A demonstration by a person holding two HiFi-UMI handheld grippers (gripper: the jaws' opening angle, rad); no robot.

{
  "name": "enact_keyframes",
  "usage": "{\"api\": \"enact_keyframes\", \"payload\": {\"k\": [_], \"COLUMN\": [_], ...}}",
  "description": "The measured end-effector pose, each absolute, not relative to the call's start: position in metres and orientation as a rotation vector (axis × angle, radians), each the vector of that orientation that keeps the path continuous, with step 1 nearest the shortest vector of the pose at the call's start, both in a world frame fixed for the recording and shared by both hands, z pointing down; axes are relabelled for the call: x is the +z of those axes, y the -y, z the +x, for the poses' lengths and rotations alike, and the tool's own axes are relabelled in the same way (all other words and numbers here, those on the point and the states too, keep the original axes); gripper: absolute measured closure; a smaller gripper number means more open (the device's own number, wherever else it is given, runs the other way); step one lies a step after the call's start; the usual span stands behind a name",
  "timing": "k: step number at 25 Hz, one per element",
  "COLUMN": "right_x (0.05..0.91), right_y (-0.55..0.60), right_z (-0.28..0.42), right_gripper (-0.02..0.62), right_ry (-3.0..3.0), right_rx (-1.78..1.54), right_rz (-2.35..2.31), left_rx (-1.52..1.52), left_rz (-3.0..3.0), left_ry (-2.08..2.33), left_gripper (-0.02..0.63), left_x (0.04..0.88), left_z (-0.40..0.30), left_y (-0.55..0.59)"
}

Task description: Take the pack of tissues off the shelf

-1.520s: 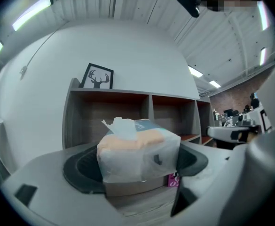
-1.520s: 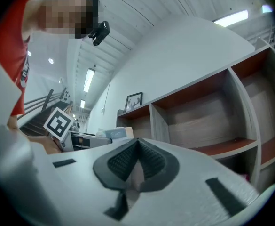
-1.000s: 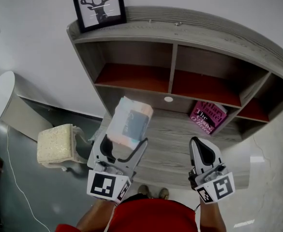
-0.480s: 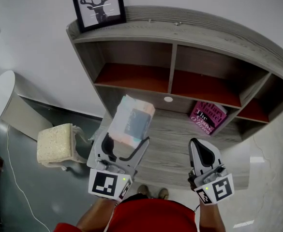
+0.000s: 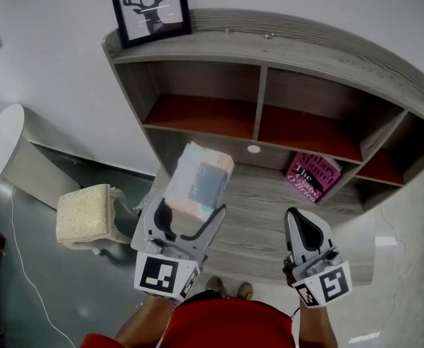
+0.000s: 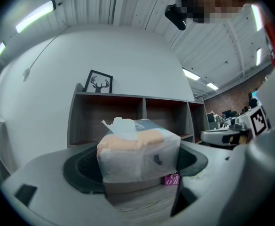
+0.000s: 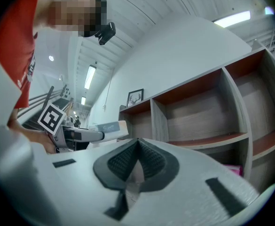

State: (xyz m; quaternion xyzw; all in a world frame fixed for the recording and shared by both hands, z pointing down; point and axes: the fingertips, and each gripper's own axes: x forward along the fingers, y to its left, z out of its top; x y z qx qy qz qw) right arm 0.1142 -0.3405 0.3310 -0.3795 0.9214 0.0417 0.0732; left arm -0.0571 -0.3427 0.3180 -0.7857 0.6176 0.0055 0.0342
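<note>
The pack of tissues is a clear-wrapped soft block, pale orange and white with a blue-grey top. My left gripper is shut on it and holds it in the air in front of the grey wooden shelf, out past the left end of the lower board. In the left gripper view the pack of tissues fills the space between the jaws, a tissue poking from its top. My right gripper hangs at the lower right over the shelf's wooden base, shut, with nothing in it. The right gripper view shows its pads pressed together.
A framed deer picture stands on the shelf top at the left. A pink book leans in the lower right compartment. A pale cushioned stool and a white round table stand on the floor at the left.
The left gripper with the tissue pack has drifted slightly right and away from me. The right gripper has barely moved.
</note>
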Motion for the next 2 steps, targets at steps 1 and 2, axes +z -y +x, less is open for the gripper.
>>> {"api": "enact_keyframes", "payload": {"k": [1, 2], "right_x": [0.3308, 0.3307], "right_y": [0.3404, 0.3403], "right_z": [0.1143, 0.1145], "right_gripper": [0.591, 0.591], "right_ry": [-2.767, -2.767], "right_rx": [0.124, 0.124], "right_rz": [-1.139, -1.139], "left_rx": [0.017, 0.018], "left_rz": [-2.415, -2.413], "left_ry": [-1.900, -1.901], "left_gripper": [0.173, 0.173], "left_x": [0.3177, 0.3174], "left_z": [-0.0571, -0.0572], "left_y": [0.3424, 0.3422]}}
